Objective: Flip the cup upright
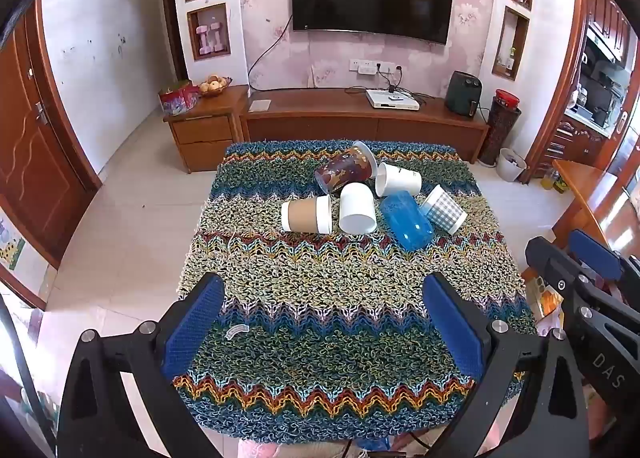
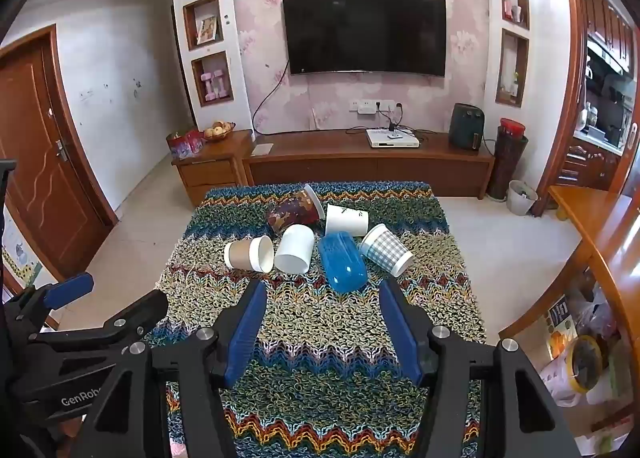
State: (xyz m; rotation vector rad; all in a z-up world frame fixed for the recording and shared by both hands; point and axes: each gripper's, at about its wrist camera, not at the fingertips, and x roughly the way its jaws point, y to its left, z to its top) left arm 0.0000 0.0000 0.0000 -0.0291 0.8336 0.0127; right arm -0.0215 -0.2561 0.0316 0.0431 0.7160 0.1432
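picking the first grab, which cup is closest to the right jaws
The translucent blue cup, lying on its side just beyond the open right gripper; it is the only blue one.

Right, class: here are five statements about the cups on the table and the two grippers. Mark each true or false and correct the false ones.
1. Six cups lie on the knitted cloth. True.
2. The blue cup stands upright. False: it lies on its side, like the others.
3. The left gripper is shut on the brown sleeved cup. False: its jaws are open, holding nothing, well short of the cups.
4. The checked cup lies to the right of the blue cup. True.
5. The right gripper grips the plain white cup. False: it is open and empty, short of the cluster.
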